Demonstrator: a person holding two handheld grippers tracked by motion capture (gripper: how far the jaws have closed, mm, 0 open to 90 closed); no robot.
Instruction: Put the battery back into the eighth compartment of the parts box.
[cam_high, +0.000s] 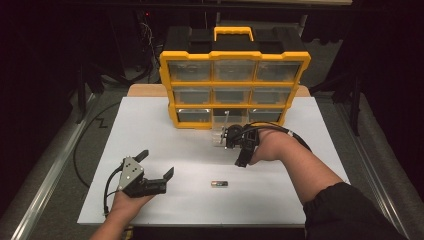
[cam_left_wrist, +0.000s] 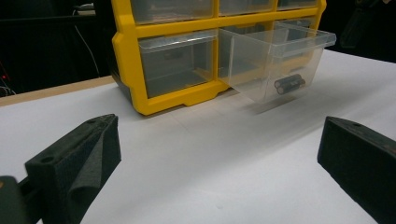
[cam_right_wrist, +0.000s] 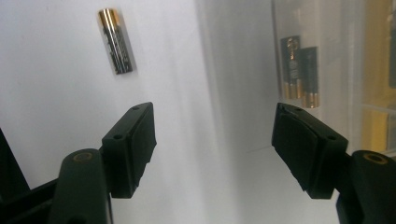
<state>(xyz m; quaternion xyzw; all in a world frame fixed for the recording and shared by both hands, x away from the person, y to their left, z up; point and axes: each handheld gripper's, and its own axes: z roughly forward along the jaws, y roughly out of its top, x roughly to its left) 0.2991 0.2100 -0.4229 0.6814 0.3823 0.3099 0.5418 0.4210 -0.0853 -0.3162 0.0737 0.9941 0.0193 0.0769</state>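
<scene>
Left gripper (cam_high: 157, 164): one, black, jaws wide apart, nothing between, resting on white table sheet (cam_high: 150, 125).
Loose battery (cam_high: 219, 184): one, small dark cylinder with gold end, lying on sheet between hands.
Right gripper (cam_right_wrist: 215, 140): one, jaws apart, empty, beside drawer.
Clear plastic drawer (cam_left_wrist: 280, 60): one, pulled out from bottom row; holds apparently two batteries (cam_left_wrist: 289, 84).
Yellow-framed organiser (cam_high: 234, 87): one, nine compartments.

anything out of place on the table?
One battery lies loose on the white table, apart from the two in the pulled-out clear drawer of the yellow organizer. Nothing looks spilled or damaged.
</scene>
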